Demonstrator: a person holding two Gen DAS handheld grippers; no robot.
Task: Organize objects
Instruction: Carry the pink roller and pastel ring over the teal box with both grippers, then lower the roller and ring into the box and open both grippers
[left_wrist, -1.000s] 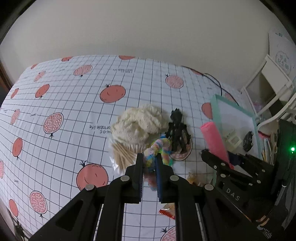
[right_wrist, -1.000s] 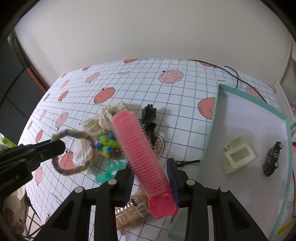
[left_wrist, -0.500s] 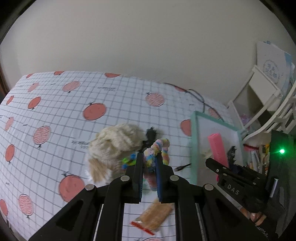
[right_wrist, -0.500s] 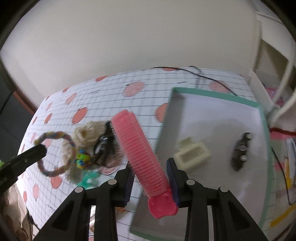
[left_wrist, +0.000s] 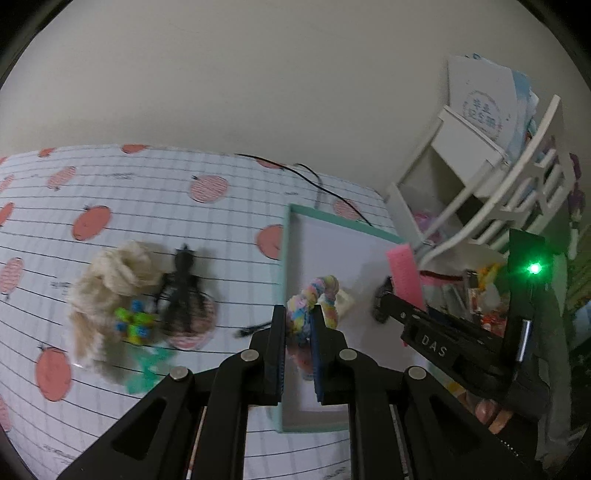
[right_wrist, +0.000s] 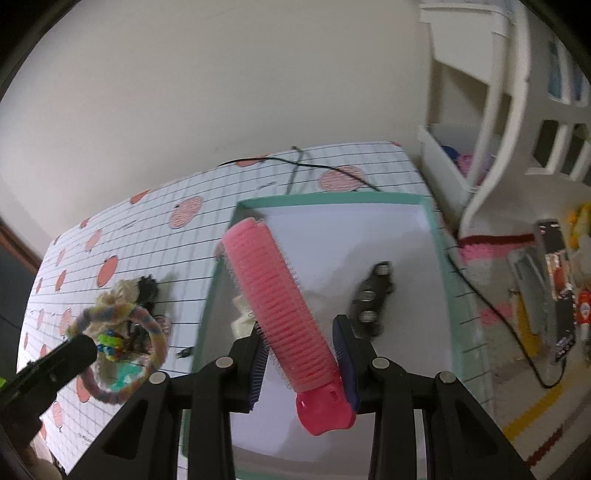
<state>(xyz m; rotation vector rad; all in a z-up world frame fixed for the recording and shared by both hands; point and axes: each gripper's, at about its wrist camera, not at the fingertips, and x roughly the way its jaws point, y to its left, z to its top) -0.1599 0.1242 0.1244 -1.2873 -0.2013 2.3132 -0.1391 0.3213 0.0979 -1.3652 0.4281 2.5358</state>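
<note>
Left wrist view: the left tongs (left_wrist: 298, 325) are pinching a pastel rope ring (left_wrist: 317, 295), holding it over the near edge of a teal-rimmed tray (left_wrist: 286, 258). Ahead of the tips a cream clip (left_wrist: 345, 302) is lying in the tray, and to their right the right tongs (left_wrist: 391, 306) are reaching in with a pink roller (left_wrist: 404, 275), a dark toy car (left_wrist: 380, 301) showing just beside them. Left of the left tongs, on the fruit-print cloth (left_wrist: 147, 192), a green piece (left_wrist: 147, 373), a bead cluster (left_wrist: 135, 325), a black figure (left_wrist: 183, 291) and a cream scrunchie (left_wrist: 114, 277) are sitting close together.

Right wrist view: the right tongs (right_wrist: 301, 345) are gripping the roller (right_wrist: 277, 302) near its clip end, slanting up and away over the tray (right_wrist: 432, 229). The car (right_wrist: 373, 299) is lying just right of the tips, the clip (right_wrist: 243, 317) just left, half hidden by the roller. Farther left, the left tongs (right_wrist: 79, 349) are holding the ring (right_wrist: 125, 350) above the cloth (right_wrist: 155, 221). A black cable (right_wrist: 314, 166) is trailing beyond the tray.
</note>
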